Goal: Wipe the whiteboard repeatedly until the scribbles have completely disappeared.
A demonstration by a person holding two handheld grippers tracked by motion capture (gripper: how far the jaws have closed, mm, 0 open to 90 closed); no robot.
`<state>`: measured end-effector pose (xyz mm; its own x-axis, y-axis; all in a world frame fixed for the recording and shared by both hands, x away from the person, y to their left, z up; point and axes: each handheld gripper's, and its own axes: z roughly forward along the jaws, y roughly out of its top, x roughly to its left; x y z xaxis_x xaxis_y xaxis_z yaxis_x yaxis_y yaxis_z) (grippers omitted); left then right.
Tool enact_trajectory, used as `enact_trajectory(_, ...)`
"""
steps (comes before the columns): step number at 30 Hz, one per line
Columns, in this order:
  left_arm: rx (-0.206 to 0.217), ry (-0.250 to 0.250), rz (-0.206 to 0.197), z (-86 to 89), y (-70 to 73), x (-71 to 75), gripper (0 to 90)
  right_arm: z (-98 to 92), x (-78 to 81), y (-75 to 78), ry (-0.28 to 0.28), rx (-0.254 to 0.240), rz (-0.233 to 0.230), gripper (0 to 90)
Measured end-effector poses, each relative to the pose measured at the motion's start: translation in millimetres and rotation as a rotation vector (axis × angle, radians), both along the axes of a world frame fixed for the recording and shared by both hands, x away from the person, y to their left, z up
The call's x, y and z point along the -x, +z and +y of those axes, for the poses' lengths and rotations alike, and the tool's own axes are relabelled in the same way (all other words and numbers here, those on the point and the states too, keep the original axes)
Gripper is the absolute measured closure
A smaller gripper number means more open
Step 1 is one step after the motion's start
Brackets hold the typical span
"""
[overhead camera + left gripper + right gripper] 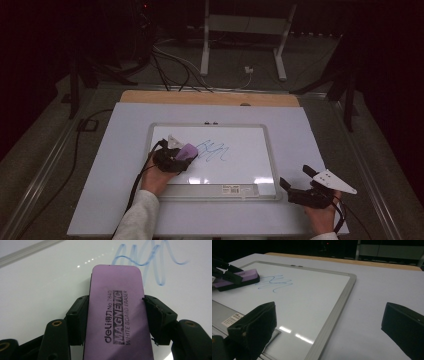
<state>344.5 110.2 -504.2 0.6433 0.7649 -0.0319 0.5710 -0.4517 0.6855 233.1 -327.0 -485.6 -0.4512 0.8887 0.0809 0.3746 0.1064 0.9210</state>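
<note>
Where eraser (117, 315) sits in left gripper (116, 318), underside hidden.

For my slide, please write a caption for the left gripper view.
Left tool grips a purple eraser on the whiteboard, near blue scribbles.

You work in a dim room: beyond the whiteboard (215, 155) everything sinks into near black. Overhead light leaves small bright glints on the whiteboard near its bottom frame, sharpest in your right gripper view. In your left gripper view the eraser (117, 315) print reads crisp while the blue scribble (147, 262) behind it goes soft. The high view looks grainy and low in contrast.
</note>
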Motion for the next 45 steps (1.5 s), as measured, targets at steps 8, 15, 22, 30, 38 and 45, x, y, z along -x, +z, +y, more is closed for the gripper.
enact_trajectory(8,-0.032,0.084,-0.015,8.2,1.0,-6.5,41.7,-0.7,0.2,0.1,-0.002,-0.001,-0.001,0.1)
enact_trajectory(15,-0.017,0.068,0.002,5.5,0.8,-5.3,41.7,0.2,-0.8,-0.7,0.001,0.001,0.003,0.1)
enact_trajectory(22,-0.064,-0.007,-0.007,-10.2,3.8,1.3,41.8,0.5,-0.3,-0.3,0.001,0.002,0.002,0.1)
enact_trajectory(30,-0.091,0.141,0.000,6.2,5.0,-14.5,41.8,-0.6,-0.3,-0.3,-0.001,0.000,0.002,0.1)
enact_trajectory(38,-0.050,-0.023,0.012,-21.4,4.0,1.5,41.8,0.2,-0.2,-0.2,0.000,0.002,0.000,0.1)
enact_trajectory(45,-0.082,0.026,-0.010,-19.2,4.6,-2.9,41.8,-0.8,0.3,0.2,-0.002,0.000,-0.001,0.1)
